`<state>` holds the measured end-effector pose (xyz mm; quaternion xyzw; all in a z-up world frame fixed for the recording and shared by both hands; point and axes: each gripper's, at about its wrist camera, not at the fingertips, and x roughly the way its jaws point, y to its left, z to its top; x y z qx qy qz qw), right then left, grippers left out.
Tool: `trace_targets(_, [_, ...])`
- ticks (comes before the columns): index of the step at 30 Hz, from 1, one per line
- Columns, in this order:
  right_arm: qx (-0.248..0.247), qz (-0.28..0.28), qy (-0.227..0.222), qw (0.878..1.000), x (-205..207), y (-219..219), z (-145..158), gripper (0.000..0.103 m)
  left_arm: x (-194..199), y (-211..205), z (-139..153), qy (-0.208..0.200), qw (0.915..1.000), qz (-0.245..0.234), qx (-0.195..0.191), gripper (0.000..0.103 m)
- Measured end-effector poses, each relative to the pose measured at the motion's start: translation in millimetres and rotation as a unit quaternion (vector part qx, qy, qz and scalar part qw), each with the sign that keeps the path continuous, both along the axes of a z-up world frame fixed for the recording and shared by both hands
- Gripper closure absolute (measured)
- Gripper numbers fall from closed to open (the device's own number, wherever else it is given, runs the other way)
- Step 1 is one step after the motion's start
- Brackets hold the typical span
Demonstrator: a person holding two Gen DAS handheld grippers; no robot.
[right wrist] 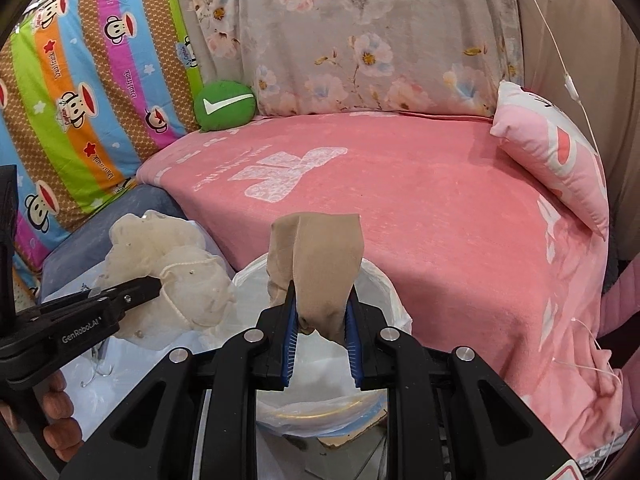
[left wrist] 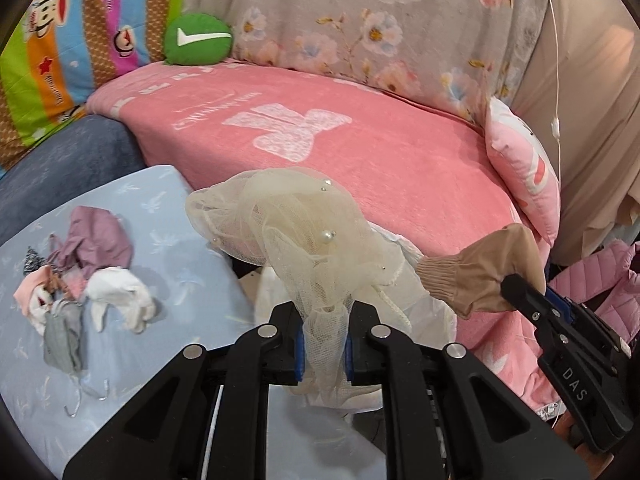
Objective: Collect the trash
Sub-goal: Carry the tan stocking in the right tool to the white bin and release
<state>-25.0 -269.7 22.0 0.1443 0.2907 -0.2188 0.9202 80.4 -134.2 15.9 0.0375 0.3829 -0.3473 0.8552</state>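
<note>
My left gripper [left wrist: 324, 344] pinches a cream tulle piece [left wrist: 280, 224] between its fingers; my right gripper [right wrist: 322, 344] pinches a tan stocking [right wrist: 320, 264]. Both hang over what seems a white-lined bin [right wrist: 384, 292], beside the pink bed [right wrist: 440, 208].

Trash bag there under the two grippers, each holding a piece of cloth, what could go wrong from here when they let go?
1. The left gripper pinches only a tail of the mesh cloth; the puffy bulk may land outside the bag.
2. The mesh may snag on the pads rather than drop.
3. The tan sock in the right gripper could hang up on the bag's rim.
</note>
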Motion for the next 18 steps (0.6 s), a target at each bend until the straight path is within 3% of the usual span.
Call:
trace_targets(4, [0.0,-0.003,0.004,1.0,3,-4,-3,0.083,4,-12,-11,0.01,0.9999,-0.005,0.01,0.081])
trace_targets(7, [0.002,-0.002,0.007,1.0,8,-5,-6,0.083,8,-11,-16,0.012,0.9998,-0.003,0.013,0.066])
trace_targets(9, [0.003,0.0,0.008,1.0,12,-5,-8,0.082,8,-8,-17,0.009,0.9999,0.001,0.011,0.048])
trace_targets(11, [0.005,0.001,0.007,1.0,16,-3,-9,0.081,7,-5,-16,-0.002,0.9999,0.006,0.011,0.041])
trace_targets(15, [0.003,0.005,0.004,1.0,24,1,-9,0.077,11,-3,-13,-0.007,0.9999,0.011,0.011,0.035])
trace_targets(18, [0.001,0.008,0.0,1.0,28,4,-6,0.068,13,3,-12,-0.006,0.9998,0.02,0.008,0.034])
